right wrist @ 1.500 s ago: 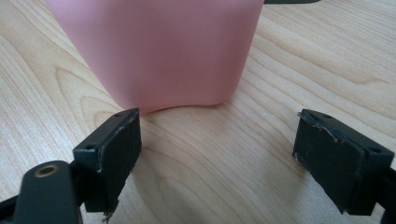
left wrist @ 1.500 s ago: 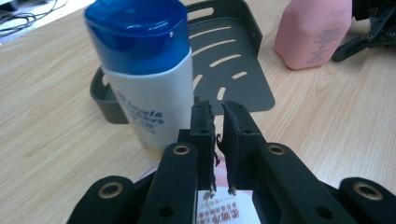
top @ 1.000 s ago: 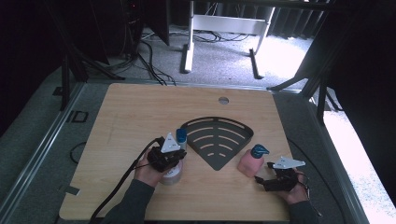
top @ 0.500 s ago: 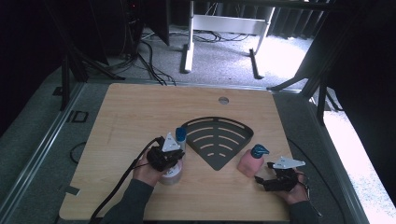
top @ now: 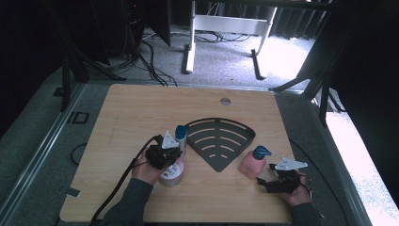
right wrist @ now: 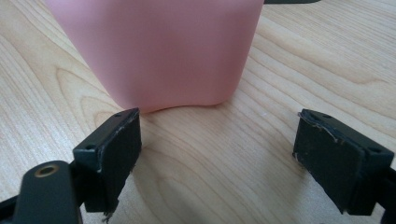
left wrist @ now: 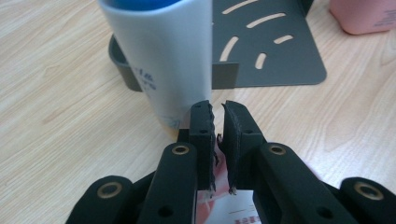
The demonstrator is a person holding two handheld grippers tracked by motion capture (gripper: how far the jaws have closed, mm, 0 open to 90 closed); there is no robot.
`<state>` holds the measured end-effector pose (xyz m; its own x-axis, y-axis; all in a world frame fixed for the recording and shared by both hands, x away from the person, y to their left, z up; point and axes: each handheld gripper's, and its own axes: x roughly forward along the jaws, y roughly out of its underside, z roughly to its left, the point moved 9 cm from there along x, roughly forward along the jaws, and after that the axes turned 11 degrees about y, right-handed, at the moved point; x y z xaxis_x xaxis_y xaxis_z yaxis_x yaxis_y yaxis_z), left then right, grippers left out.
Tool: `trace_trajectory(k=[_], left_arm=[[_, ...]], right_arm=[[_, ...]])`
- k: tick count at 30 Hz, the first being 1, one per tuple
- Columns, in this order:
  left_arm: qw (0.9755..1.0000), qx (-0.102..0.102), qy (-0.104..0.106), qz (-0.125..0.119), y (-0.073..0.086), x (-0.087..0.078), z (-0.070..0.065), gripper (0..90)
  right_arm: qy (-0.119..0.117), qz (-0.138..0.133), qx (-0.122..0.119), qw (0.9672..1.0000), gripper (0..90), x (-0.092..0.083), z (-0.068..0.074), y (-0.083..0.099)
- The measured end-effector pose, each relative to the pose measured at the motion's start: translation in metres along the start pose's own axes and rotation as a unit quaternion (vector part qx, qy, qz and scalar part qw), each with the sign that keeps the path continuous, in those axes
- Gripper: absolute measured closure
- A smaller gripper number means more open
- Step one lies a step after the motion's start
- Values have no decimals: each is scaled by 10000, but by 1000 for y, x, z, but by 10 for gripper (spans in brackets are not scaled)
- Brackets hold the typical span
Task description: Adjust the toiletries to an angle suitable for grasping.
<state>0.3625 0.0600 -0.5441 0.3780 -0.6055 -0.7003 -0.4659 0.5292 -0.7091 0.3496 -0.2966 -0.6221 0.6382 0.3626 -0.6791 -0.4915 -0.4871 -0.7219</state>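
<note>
right tool sits low on the table, jaws spread wide, nothing between them. the pink bottle stands upright just ahead, a touch toward the left jaw, not yet inside the gap. so the call here: a short push straight forward, nudged that way, should bracket it, and this hand is by far the nearer one.

over to the left tool: jaws nearly pressed together, only a slit between the pads, gripping nothing as far as i can tell. it hangs above a tape roll, and the white bottle stands upright just ahead and left of the tips, against the dark rack.

from the high view the layout opens up: left tool by the white bottle and tape roll, rack in the middle, pink bottle with its blue cap beside the rack's right edge, right tool just behind it. the close views hide both caps' tops; the high view hides the jaw gaps.
</note>
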Motion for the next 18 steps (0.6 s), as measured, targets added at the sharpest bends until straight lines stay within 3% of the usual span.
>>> trace_trajectory(k=[18], left_arm=[[9991,-411,-144,-20,4,1,26,816]], right_arm=[[1,-7,0,10000,162,-1,0,0]])
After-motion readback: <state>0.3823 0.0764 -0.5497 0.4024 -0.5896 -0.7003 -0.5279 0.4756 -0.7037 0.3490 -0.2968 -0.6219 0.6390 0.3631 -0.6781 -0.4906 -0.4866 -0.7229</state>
